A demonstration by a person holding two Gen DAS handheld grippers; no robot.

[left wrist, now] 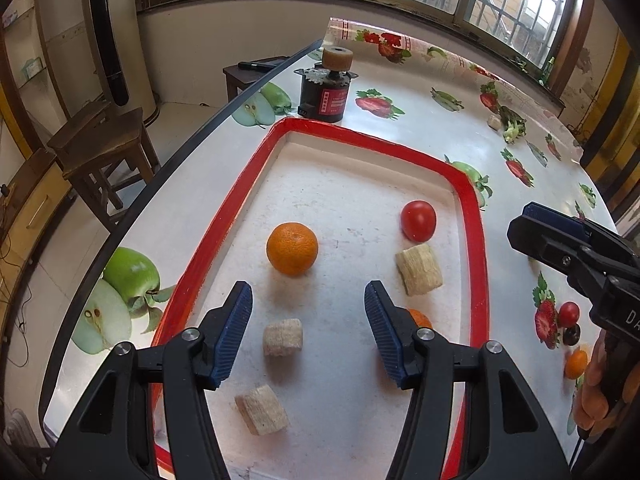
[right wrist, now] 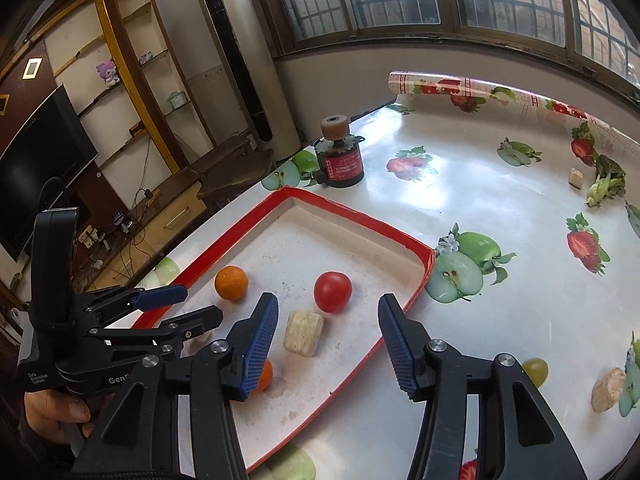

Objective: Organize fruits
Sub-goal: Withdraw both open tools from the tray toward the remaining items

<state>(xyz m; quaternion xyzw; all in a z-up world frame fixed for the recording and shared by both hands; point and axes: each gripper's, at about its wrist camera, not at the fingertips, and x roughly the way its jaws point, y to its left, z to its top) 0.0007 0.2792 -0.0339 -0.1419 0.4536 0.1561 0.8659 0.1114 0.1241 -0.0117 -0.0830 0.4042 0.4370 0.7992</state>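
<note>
Both grippers, left gripper (left wrist: 308, 300) and right gripper (right wrist: 328, 314), are held released, empty, above the red-rimmed tray (left wrist: 472, 200); the orange (left wrist: 292, 248) could be nudged and rolled.

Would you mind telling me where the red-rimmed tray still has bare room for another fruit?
The far half of the tray is bare, from the back rim down to the orange and tomato. The near half is crowded: pale blocks and a second orange lie close together there.

fruit-print table (right wrist: 500, 208) under red-rimmed tray (right wrist: 416, 292), black motor (right wrist: 340, 160)
</note>
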